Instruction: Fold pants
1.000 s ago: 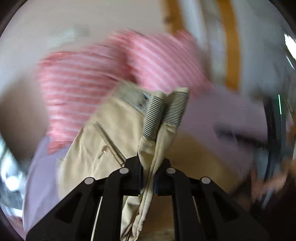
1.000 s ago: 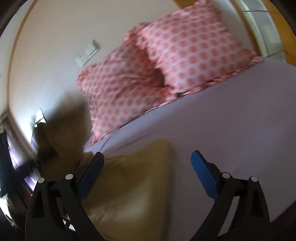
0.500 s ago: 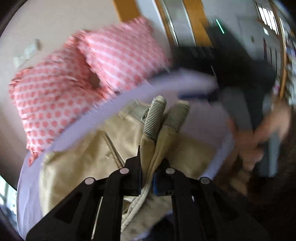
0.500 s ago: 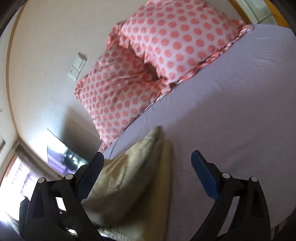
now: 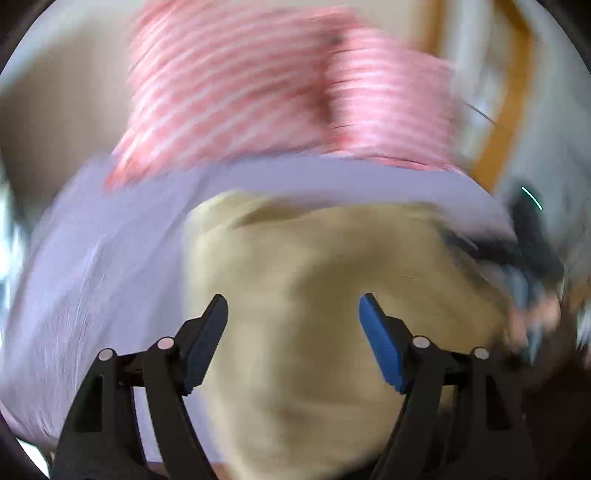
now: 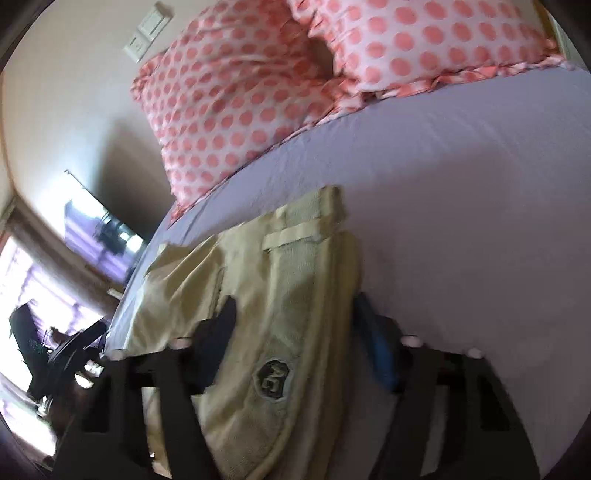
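The beige pants (image 5: 332, 295) lie in a folded heap on the lilac bed sheet (image 5: 92, 258). The left wrist view is blurred by motion. My left gripper (image 5: 293, 314) is open and empty just above the pants. In the right wrist view the pants (image 6: 280, 302) show a belt loop and a dark round patch (image 6: 271, 378). My right gripper (image 6: 295, 321) is open, its jaws either side of the pants' near edge, holding nothing.
Two pink polka-dot pillows (image 6: 258, 92) lean at the head of the bed, against a cream wall with a light switch (image 6: 147, 31). The bed's left edge (image 6: 125, 295) drops toward a window and dark furniture. Open sheet (image 6: 461, 184) lies right of the pants.
My left gripper has opened and let go of the striped pant cuffs; the pants now lie on the bed. My right gripper has moved closer over the pants.
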A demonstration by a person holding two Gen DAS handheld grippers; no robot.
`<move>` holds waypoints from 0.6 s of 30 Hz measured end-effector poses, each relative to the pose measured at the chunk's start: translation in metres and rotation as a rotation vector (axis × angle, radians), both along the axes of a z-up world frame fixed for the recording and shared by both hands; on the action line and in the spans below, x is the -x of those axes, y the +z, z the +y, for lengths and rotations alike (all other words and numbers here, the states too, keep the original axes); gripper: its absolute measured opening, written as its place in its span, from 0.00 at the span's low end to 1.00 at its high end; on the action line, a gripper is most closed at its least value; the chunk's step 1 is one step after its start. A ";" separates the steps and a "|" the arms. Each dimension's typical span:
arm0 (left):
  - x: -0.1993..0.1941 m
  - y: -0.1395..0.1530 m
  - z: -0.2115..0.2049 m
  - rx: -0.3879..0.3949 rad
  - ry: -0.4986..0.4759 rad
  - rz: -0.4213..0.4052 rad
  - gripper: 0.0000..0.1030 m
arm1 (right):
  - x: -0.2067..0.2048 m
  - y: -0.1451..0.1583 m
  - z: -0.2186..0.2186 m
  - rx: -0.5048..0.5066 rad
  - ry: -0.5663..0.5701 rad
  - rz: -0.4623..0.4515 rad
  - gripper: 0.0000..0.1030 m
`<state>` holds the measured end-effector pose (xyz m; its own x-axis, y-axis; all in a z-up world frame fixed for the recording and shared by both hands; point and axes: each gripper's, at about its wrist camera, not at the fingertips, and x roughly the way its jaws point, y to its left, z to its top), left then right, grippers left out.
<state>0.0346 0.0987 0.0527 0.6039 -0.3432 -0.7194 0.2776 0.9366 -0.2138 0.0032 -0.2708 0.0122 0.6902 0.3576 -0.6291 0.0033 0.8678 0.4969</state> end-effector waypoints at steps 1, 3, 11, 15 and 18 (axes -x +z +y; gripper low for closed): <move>-0.013 -0.006 0.013 0.038 0.022 0.043 0.70 | 0.001 0.000 0.000 0.005 0.004 -0.006 0.58; -0.034 -0.017 0.026 0.090 0.019 0.108 0.70 | 0.000 -0.002 -0.004 -0.018 0.010 -0.009 0.58; -0.074 -0.039 0.017 0.243 -0.073 0.223 0.56 | -0.010 -0.012 -0.011 -0.176 0.111 0.006 0.22; -0.080 -0.048 0.033 0.387 -0.059 0.305 0.11 | -0.012 -0.023 -0.026 -0.407 0.139 0.013 0.16; -0.081 -0.036 0.024 0.312 -0.054 0.279 0.09 | -0.019 -0.008 -0.022 -0.431 0.153 -0.008 0.14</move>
<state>0.1152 0.1226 0.0170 0.3760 -0.5961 -0.7094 0.2163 0.8009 -0.5584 0.0217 -0.2929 0.0039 0.6133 0.6838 -0.3954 -0.1140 0.5720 0.8123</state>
